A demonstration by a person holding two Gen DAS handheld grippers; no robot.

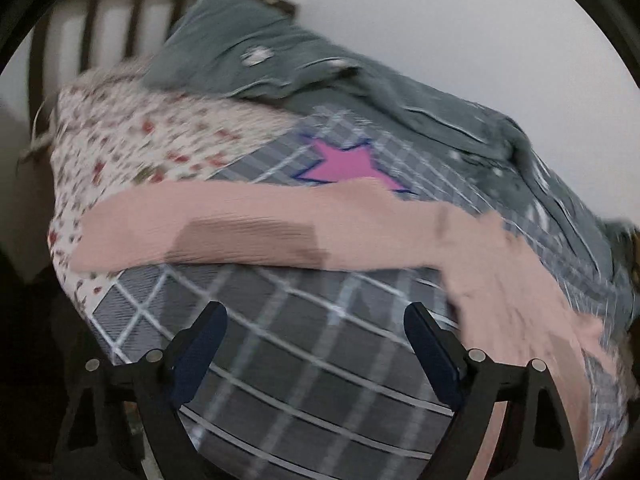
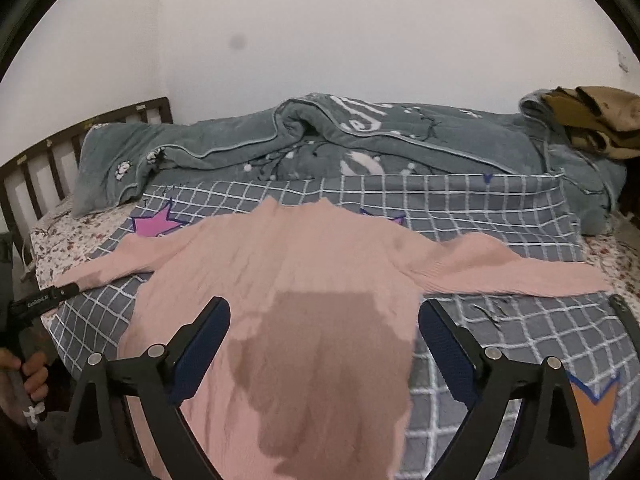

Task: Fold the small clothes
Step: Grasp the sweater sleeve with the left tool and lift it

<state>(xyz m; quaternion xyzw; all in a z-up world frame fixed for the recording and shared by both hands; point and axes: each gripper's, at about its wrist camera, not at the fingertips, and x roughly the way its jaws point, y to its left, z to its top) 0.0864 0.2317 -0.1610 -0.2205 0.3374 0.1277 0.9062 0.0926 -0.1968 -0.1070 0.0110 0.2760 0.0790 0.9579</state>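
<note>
Up on the bed, the pink knitted sweater (image 2: 304, 264) lies flat on a grey checked blanket with white lines (image 2: 500, 216). Its sleeves stretch out to the left and right, so its long line runs across the bed from side to side. Its neck points toward the far wall, and its bottom end points toward the right wrist camera. A big darker patch shows on the sweater's middle.

Behind it, a crumpled grey-green quilt (image 2: 360, 140) fills the back of the bed along the white wall. A dark wooden headboard with slats (image 2: 48, 160) closes the left end. A brown folded cloth (image 2: 596, 120) sits far right. A flowery white sheet (image 1: 132, 136) shows at the bed's edges. Bare checked blanket lies open on both sides of the sweater.

The right gripper (image 2: 324, 328) has its jaws spread wide over the sweater's body and grasps nothing. The left gripper (image 1: 316, 336) is spread wide too, over bare checked blanket just beside the left sleeve, and it is empty. That view is blurry.
</note>
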